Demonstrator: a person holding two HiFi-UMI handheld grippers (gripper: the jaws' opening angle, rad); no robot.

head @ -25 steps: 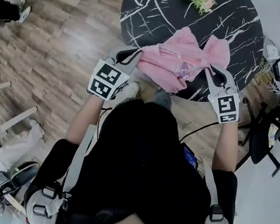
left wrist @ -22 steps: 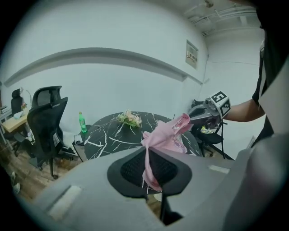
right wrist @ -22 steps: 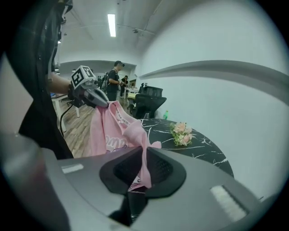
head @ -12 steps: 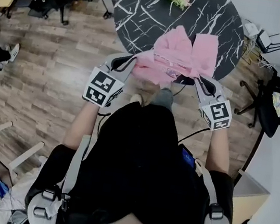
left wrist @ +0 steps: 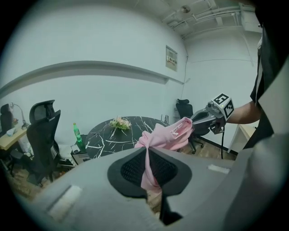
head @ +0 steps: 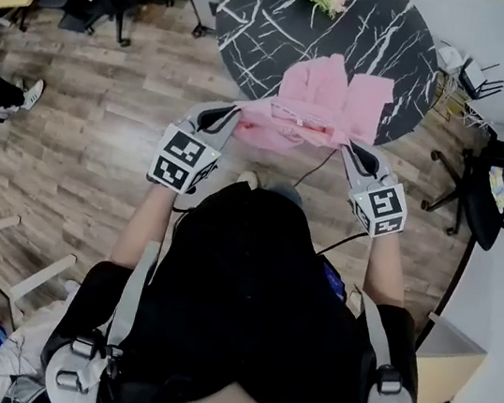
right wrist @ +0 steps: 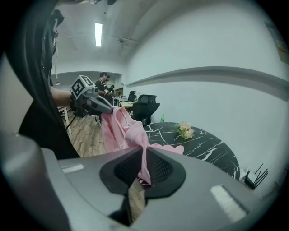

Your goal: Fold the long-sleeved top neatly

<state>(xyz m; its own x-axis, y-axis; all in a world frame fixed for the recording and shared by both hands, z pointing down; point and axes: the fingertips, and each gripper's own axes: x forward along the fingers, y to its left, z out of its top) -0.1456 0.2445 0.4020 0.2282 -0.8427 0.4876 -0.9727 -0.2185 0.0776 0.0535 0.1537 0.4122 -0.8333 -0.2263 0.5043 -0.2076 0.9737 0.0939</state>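
No words, numbers or brand names can be read anywhere. The cube (head: 183, 158) on the left tool (head: 237, 113) and the cube (head: 381, 210) on the right tool (head: 347, 145) bear only black-and-white square patterns, with no letters or digits. In the left gripper view a framed wall sign (left wrist: 171, 57), at 1 o'clock from the picture's middle, is too small to read. The pink top (head: 329, 104) has a small dark print near its edge at 7 o'clock, too blurred to read. The green bottle (left wrist: 76, 133), at 9 o'clock from the table (left wrist: 106, 137), shows no legible label.
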